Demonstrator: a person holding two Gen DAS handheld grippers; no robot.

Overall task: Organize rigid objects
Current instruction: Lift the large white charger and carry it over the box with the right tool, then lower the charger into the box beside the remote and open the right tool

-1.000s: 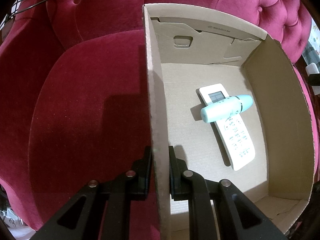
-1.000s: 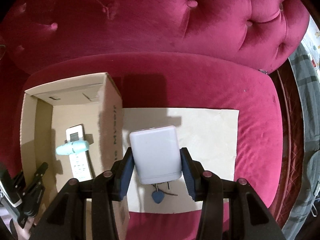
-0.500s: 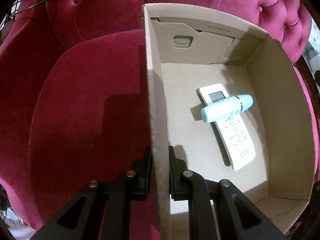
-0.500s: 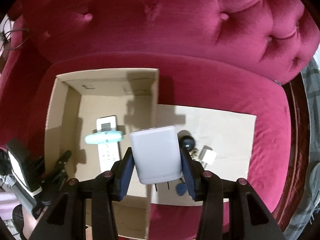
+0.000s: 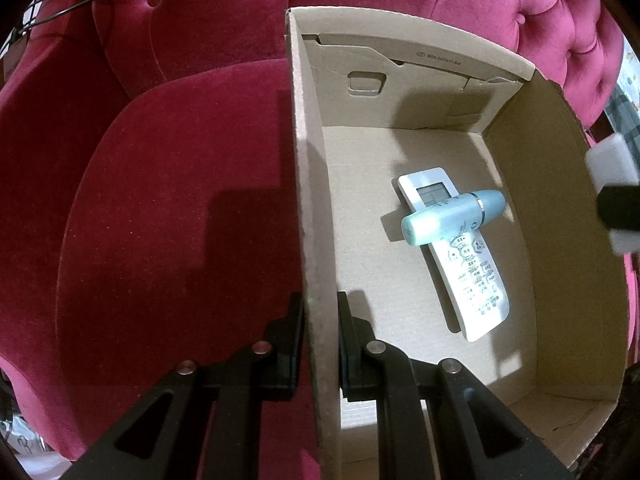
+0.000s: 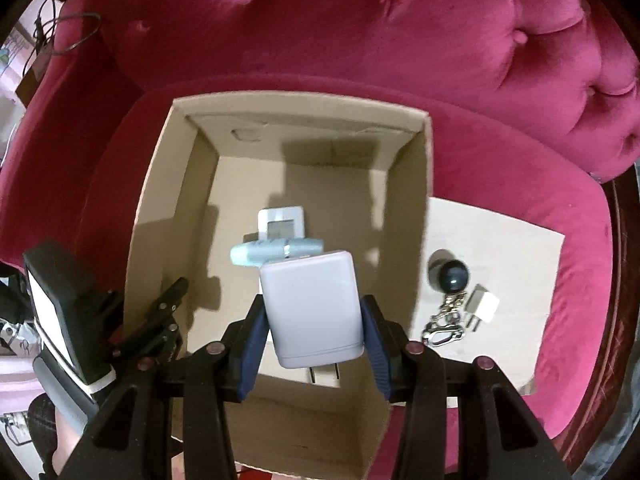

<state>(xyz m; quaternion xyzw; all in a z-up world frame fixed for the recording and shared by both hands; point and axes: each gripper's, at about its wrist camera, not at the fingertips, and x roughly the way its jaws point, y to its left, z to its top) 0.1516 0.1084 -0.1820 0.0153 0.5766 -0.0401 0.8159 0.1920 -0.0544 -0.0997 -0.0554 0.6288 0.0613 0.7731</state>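
1. Since a second ago my right gripper (image 6: pixel 314 330) has carried the white charger block (image 6: pixel 312 308) across from the flat cardboard sheet (image 6: pixel 508 248) to a spot above the open cardboard box (image 6: pixel 160 184); before, the block hung over the sheet with the box off at 9 o'clock.
2. The right gripper's blue pads (image 6: pixel 252 344) press both sides of the block, jaws partly spread to its width, and its metal prongs (image 6: pixel 324 376) poke out toward 6 o'clock.
3. In the left wrist view the block now shows at the 3 o'clock edge (image 5: pixel 612 184), outside the box's right wall; it was not there earlier.
4. My left gripper (image 5: pixel 320 344) has not shifted: its jaws are clamped tight on the box's left wall (image 5: pixel 312 200), one finger on each side.
5. Inside the box nothing has moved: the white remote control (image 5: pixel 464 264) lies on the floor, and the pale teal bottle (image 5: pixel 448 220) lies across it just below its screen.
6. Left on the sheet, at 3 o'clock of the box, are a dark ball keychain (image 6: pixel 452 276) with its metal clip and a small white plug adapter (image 6: pixel 482 306).
7. Everything rests on the seat of a crimson velvet tufted sofa (image 6: pixel 400 40); a loop of dark cable (image 6: pixel 68 36) hangs at 10 o'clock.
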